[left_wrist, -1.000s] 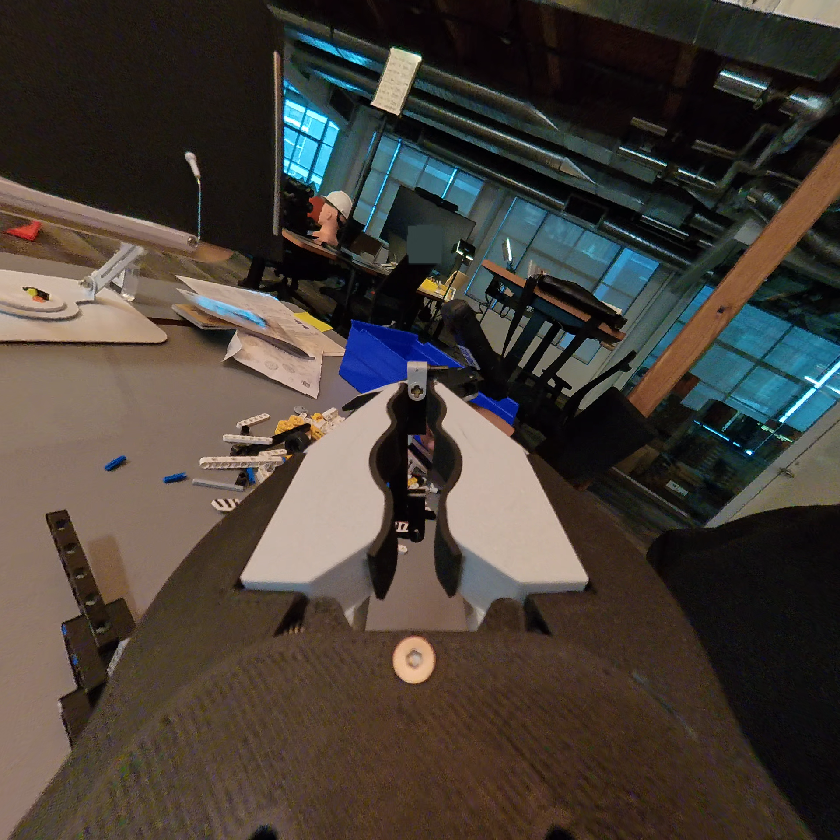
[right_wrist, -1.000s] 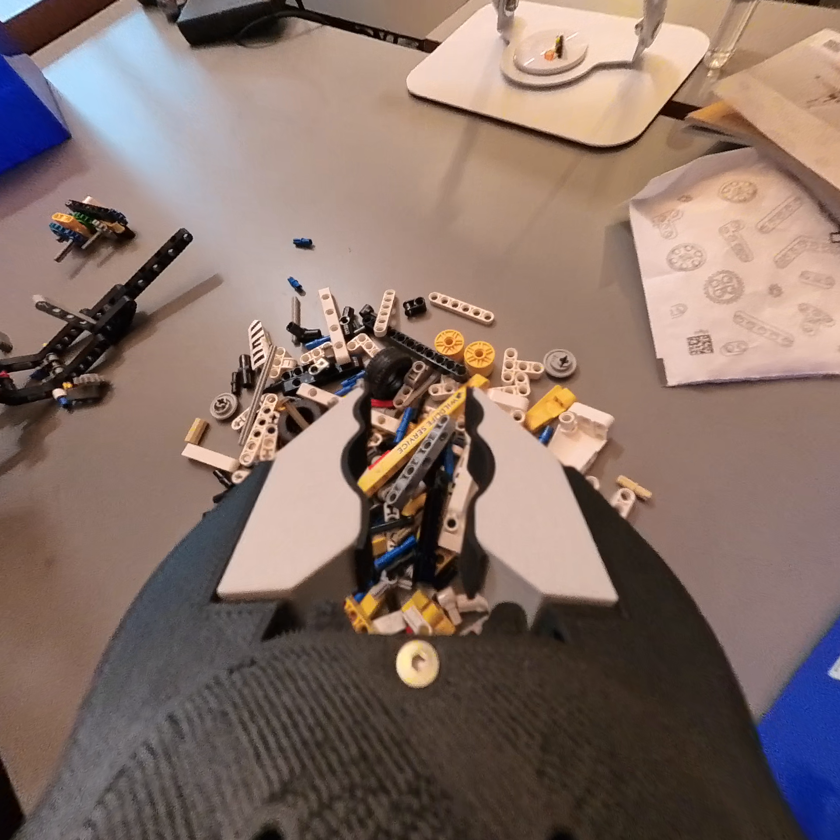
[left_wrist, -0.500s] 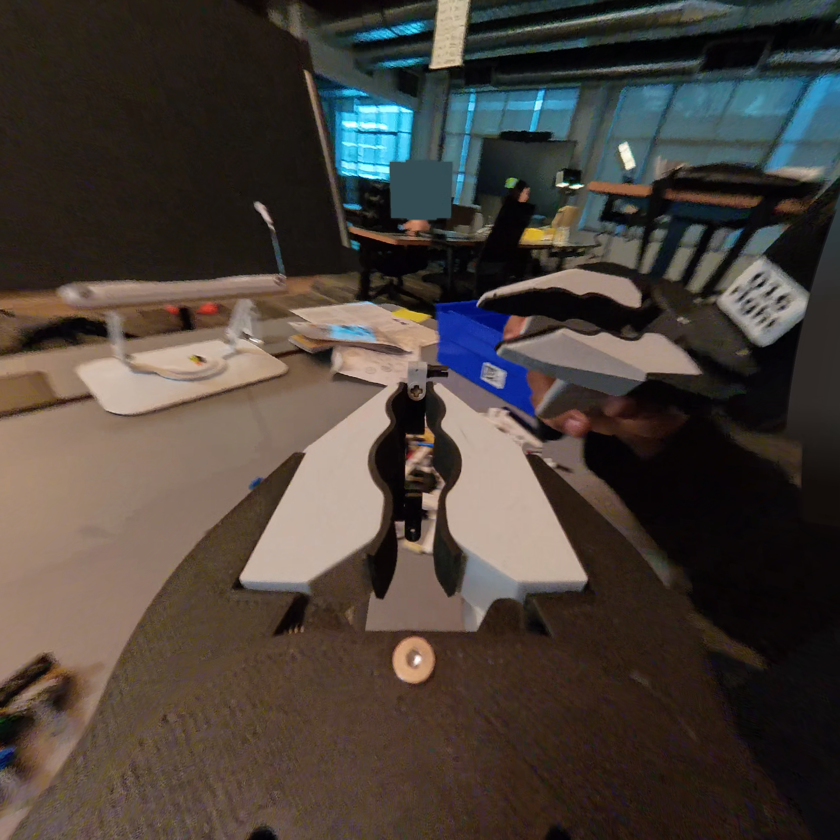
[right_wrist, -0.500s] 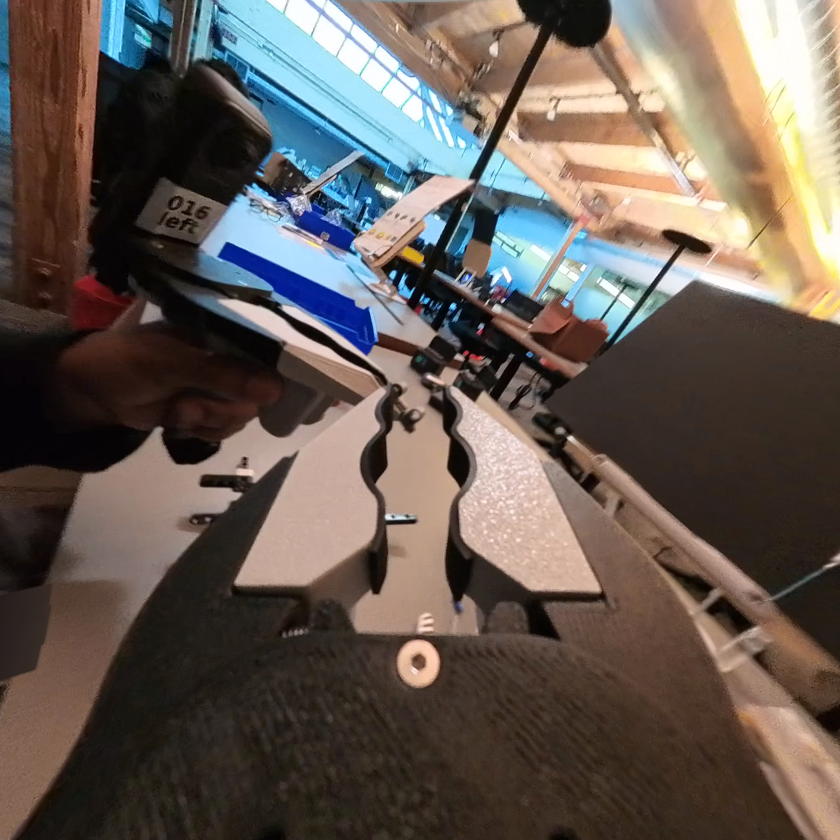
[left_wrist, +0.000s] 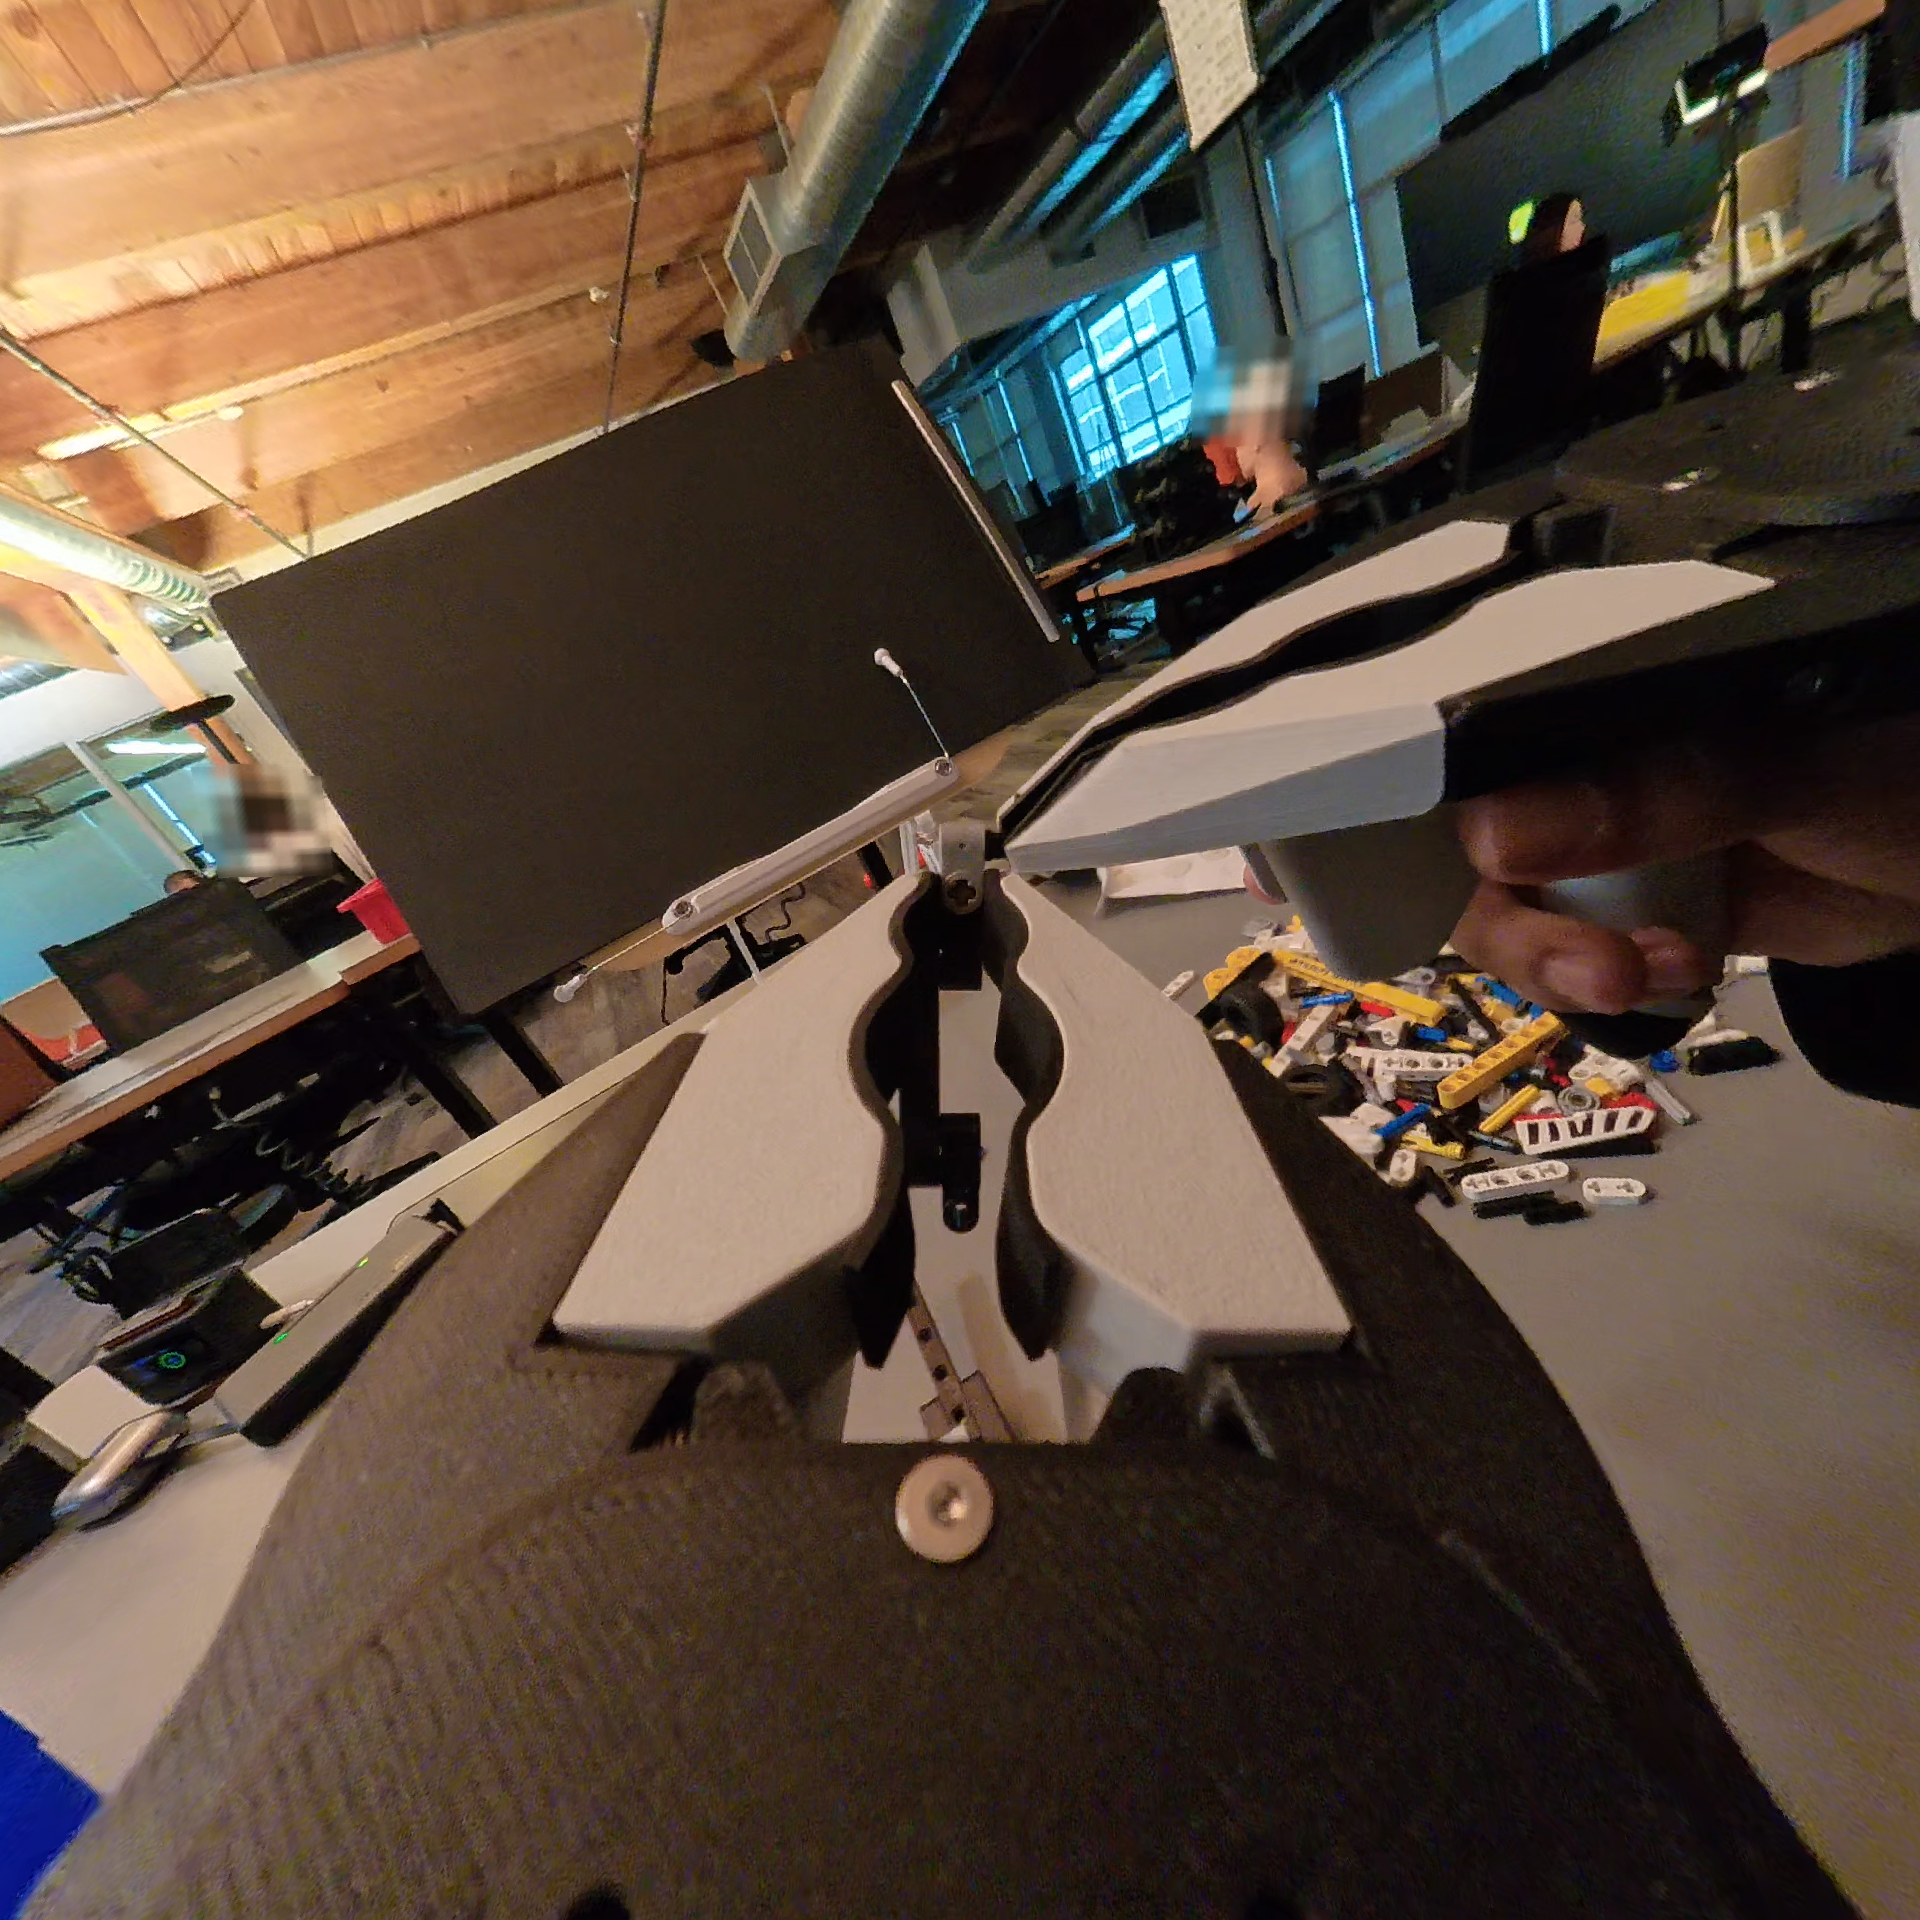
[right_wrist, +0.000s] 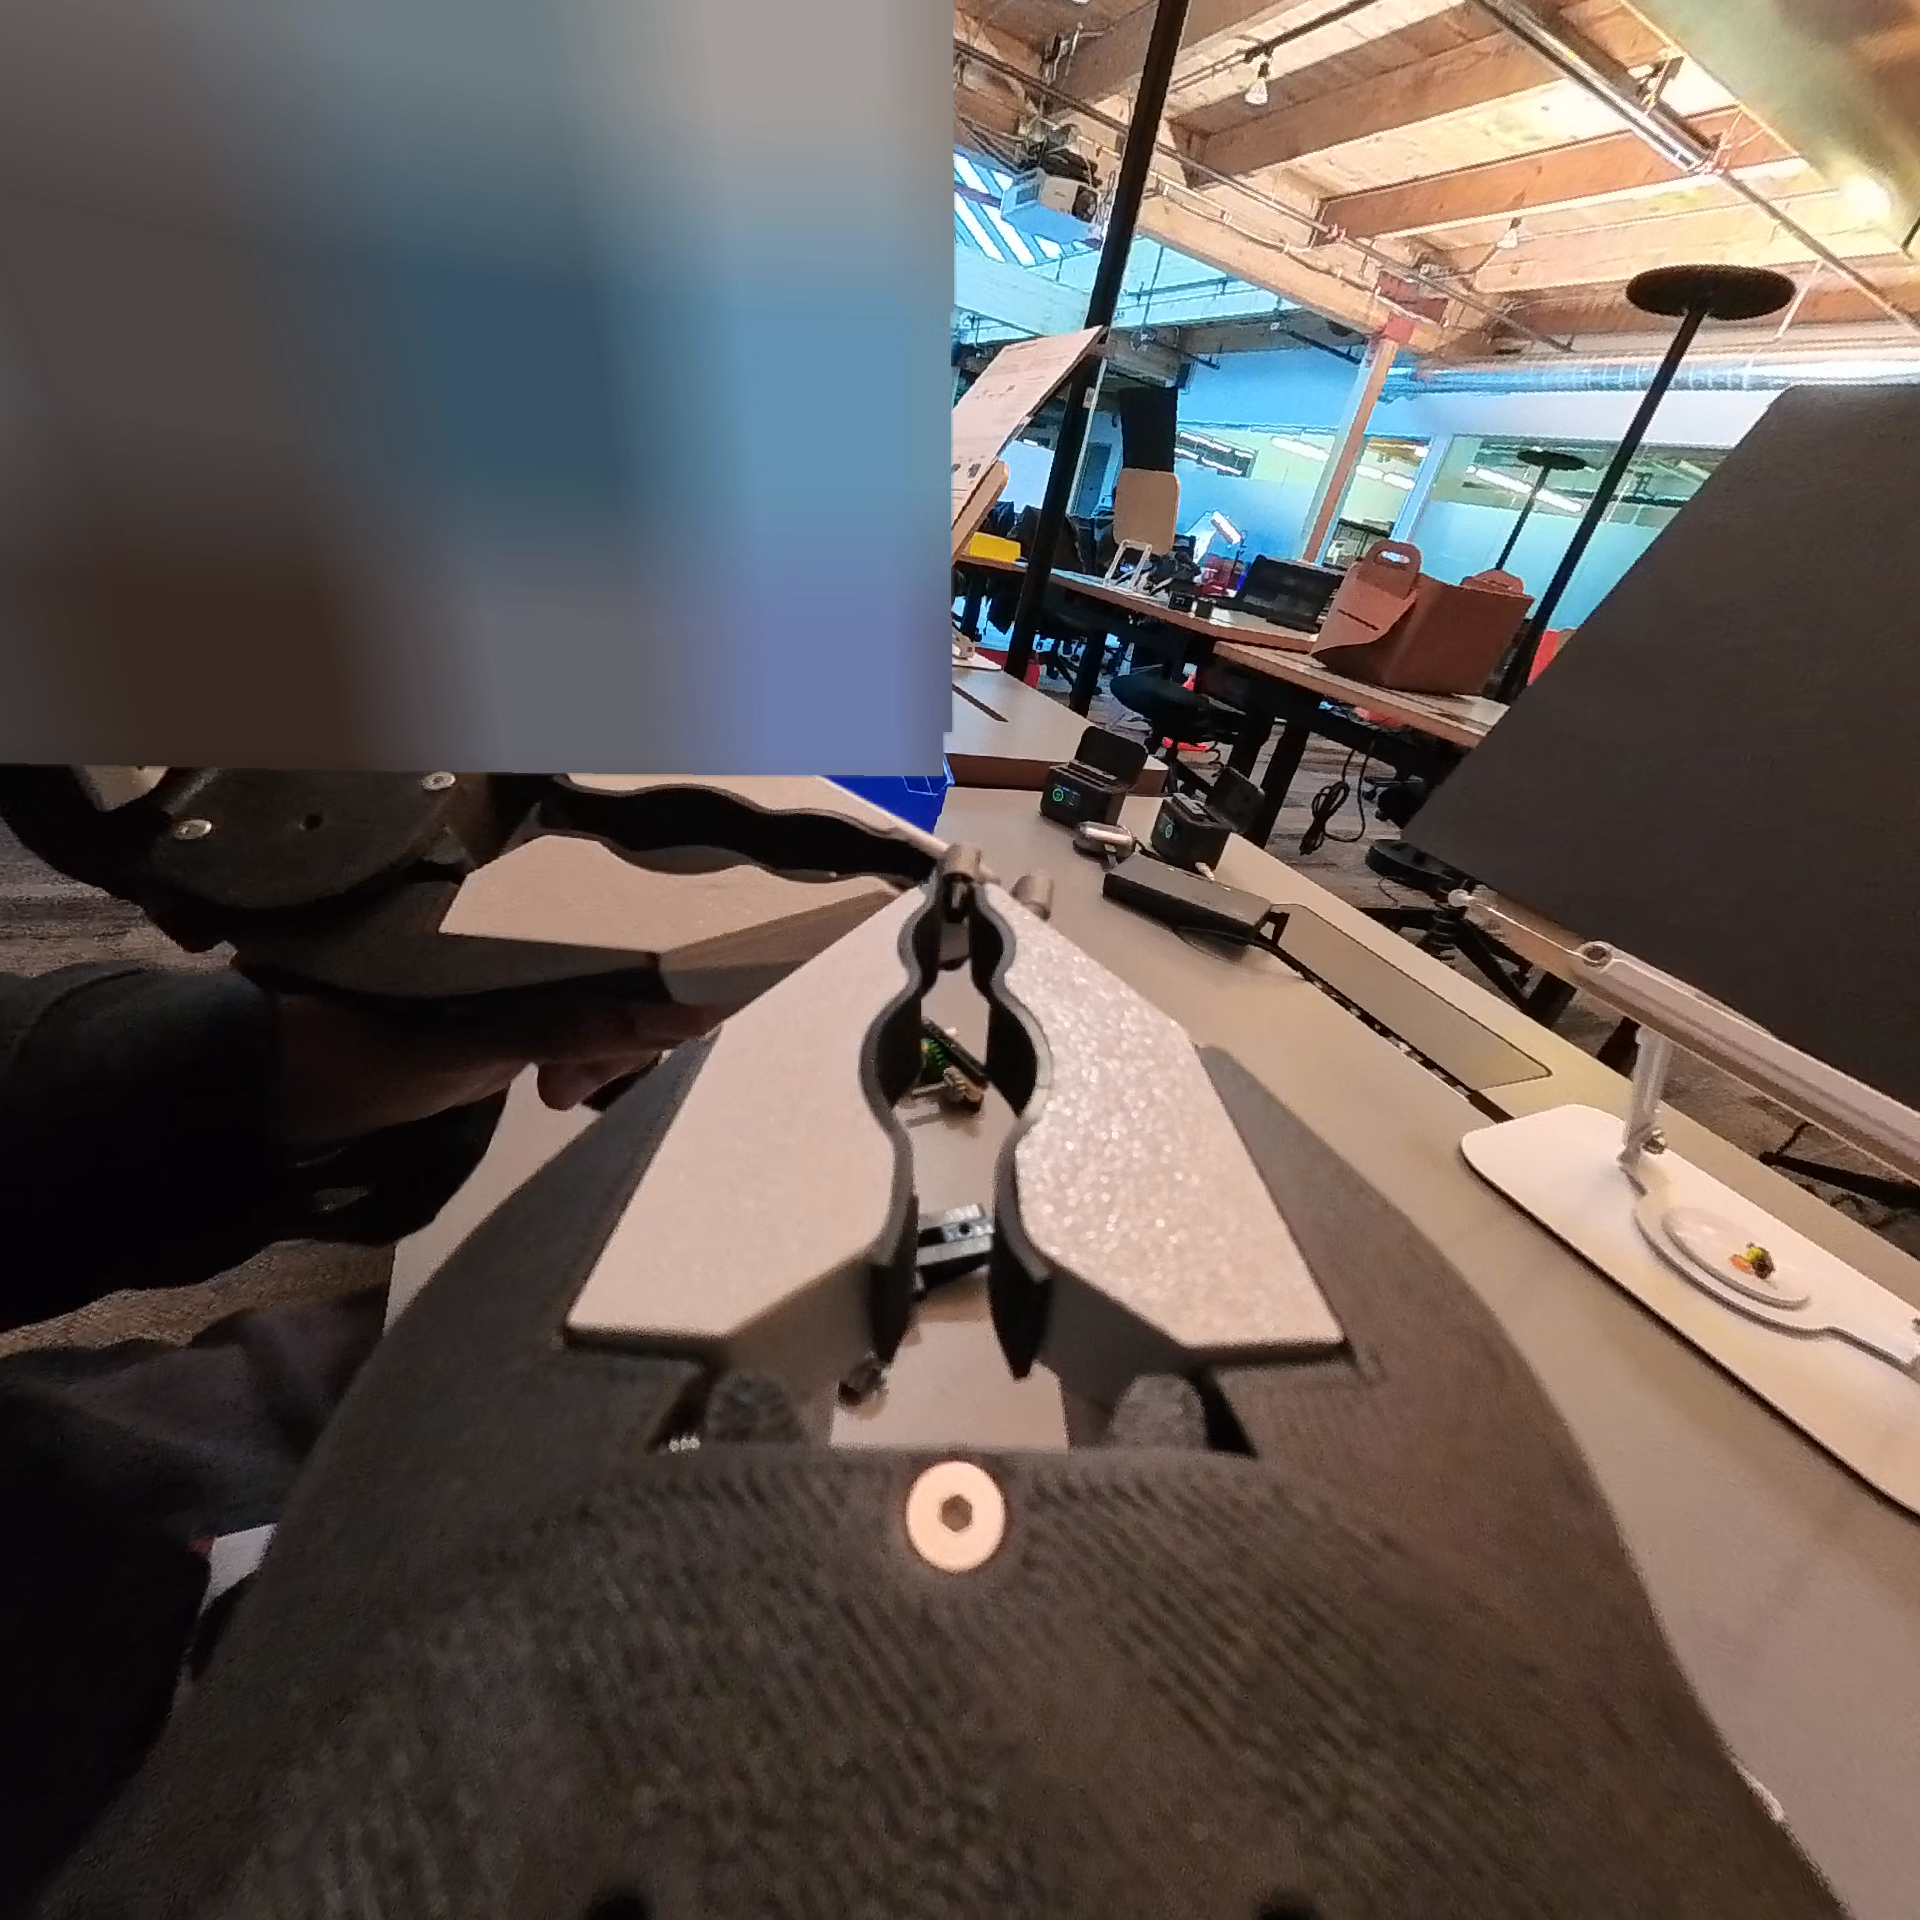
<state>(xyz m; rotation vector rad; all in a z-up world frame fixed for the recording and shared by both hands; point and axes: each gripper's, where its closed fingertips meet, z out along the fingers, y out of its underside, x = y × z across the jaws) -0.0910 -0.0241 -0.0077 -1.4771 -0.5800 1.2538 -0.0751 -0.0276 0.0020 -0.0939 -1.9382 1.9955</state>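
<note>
Above the grey table (left_wrist: 1714, 1351), both grippers' fingers pinch one small grey connector (left_wrist: 963, 854), tips meeting.

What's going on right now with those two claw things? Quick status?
Left gripper shut on small grey connector piece, held above table. Right gripper fingers closed at the same piece. Loose building-piece pile below; nothing between.

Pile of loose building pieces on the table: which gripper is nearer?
Right. The right gripper and its hand hang just above the pile of loose pieces; the left gripper sits off to the pile's side.
</note>
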